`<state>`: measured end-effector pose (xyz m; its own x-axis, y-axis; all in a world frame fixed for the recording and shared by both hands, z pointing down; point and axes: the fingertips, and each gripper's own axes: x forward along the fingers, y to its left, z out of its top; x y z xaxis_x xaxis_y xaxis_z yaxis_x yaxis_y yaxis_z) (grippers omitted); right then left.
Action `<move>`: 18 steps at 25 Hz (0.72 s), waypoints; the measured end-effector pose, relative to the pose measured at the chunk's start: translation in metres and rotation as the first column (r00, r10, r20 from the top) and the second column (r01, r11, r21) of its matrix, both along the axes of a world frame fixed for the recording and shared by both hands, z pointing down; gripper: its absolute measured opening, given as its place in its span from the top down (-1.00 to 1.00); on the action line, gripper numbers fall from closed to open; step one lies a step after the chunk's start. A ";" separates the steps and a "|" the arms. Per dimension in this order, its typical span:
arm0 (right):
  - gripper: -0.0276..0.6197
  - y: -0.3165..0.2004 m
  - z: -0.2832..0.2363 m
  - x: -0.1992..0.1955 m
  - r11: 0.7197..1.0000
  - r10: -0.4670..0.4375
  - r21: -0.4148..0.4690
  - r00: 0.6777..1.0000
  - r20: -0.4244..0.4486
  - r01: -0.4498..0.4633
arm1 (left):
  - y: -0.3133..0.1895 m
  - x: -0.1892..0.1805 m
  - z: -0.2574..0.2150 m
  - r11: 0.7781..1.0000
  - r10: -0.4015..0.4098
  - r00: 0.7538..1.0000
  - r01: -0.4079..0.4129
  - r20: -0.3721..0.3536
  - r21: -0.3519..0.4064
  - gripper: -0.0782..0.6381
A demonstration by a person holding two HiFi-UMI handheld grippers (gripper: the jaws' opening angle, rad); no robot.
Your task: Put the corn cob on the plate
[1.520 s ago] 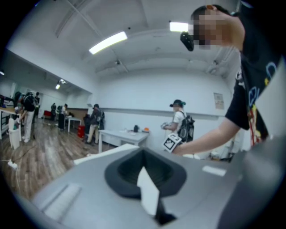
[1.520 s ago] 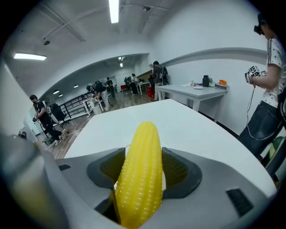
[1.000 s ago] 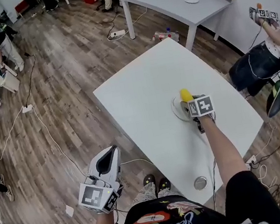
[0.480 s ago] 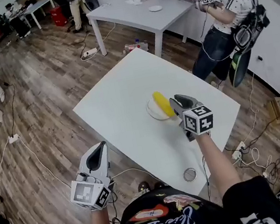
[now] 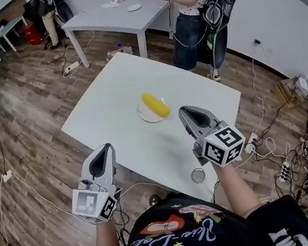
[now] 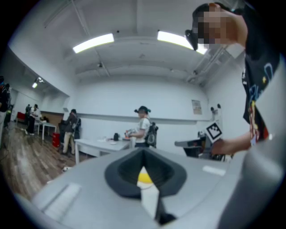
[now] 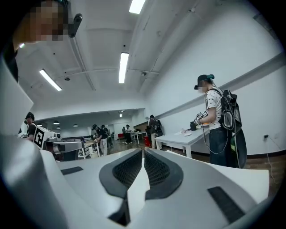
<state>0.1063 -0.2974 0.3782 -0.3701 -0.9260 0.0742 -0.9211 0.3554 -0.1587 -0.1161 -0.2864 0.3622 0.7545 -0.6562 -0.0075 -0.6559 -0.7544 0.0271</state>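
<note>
A yellow corn cob lies on a small white plate in the middle of the white table. My right gripper hangs above the table's near right part, apart from the cob and raised. Its jaws are closing and stand together with nothing between them; the right gripper view shows the right gripper pointing level into the room. My left gripper hovers at the table's near edge, shut and empty. In the left gripper view, a bit of the corn cob shows beyond the left gripper.
A small round metal lid lies near the table's front edge, by my right arm. A second white table stands at the back with a person beside it. Cables run over the wood floor to the right.
My right gripper has let go of the corn cob on the plate, drawn back toward me and risen, and its jaws have shut. The left gripper has risen a little.
</note>
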 end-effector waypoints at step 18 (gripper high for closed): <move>0.87 0.026 -0.001 0.001 1.000 0.002 0.006 0.999 -0.033 -0.002 | 0.003 0.022 -0.002 0.999 0.047 0.999 -0.047 0.008 0.010 0.82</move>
